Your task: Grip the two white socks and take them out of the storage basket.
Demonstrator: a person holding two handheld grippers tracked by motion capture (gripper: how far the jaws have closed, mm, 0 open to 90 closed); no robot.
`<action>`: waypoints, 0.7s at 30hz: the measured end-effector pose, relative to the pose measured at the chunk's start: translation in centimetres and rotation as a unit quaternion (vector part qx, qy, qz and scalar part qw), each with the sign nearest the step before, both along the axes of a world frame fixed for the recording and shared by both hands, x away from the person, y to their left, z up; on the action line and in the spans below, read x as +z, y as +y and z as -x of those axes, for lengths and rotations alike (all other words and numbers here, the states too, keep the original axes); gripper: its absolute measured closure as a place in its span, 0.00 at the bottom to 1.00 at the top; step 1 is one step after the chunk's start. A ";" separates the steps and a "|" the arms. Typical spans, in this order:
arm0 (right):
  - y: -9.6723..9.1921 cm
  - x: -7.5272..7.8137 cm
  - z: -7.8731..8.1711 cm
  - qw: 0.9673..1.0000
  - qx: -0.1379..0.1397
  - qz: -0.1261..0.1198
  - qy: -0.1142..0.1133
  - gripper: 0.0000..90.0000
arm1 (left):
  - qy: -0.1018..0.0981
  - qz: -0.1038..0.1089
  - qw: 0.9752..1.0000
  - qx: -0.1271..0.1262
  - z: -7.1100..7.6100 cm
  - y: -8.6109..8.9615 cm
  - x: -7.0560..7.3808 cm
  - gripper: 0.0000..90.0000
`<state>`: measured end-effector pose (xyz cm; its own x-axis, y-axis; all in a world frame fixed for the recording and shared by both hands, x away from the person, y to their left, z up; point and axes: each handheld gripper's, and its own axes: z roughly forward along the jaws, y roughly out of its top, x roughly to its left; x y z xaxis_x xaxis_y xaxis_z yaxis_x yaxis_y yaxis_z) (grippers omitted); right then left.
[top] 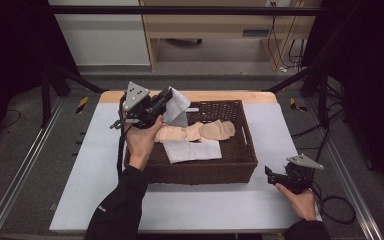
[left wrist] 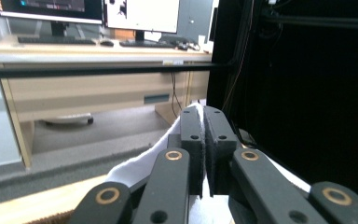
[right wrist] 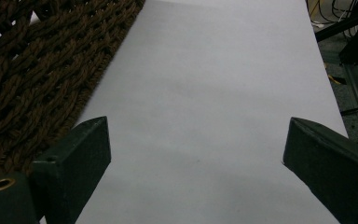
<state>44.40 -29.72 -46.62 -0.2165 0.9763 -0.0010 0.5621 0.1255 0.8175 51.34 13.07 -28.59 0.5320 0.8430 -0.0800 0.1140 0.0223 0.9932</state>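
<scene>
Above the left end of a brown wicker basket (top: 240,150), my left gripper (top: 168,99) is raised in a hand and shut on a white cloth (top: 178,106), which hangs down toward the basket. In the left gripper view the jaws (left wrist: 204,135) are pressed together with that white cloth (left wrist: 135,165) pinched between them and draped below. A folded white cloth (top: 192,150) and several beige cloths (top: 202,131) lie inside the basket. My right gripper (top: 268,174) rests on the table by the basket's right front corner. Its jaws (right wrist: 196,140) stand wide open and hold nothing.
The basket stands on a white table cover (top: 220,205), and its woven wall (right wrist: 28,70) is just left of the right gripper. Black frame bars (top: 180,10) run around the table. A desk with monitors (left wrist: 88,9) is beyond the far edge.
</scene>
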 end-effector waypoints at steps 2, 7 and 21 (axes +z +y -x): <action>0.0 0.0 0.0 1.000 -0.001 -0.001 -0.001 0.08 | -0.012 0.006 1.000 0.000 0.7 0.4 0.9 0.96; 0.0 0.0 0.0 1.000 -0.002 -0.001 -0.002 0.09 | -0.027 0.014 1.000 0.001 1.8 1.5 2.2 0.96; 0.0 0.0 0.1 1.000 -0.003 0.002 -0.003 0.09 | -0.064 0.031 0.997 0.020 4.7 5.4 5.1 0.96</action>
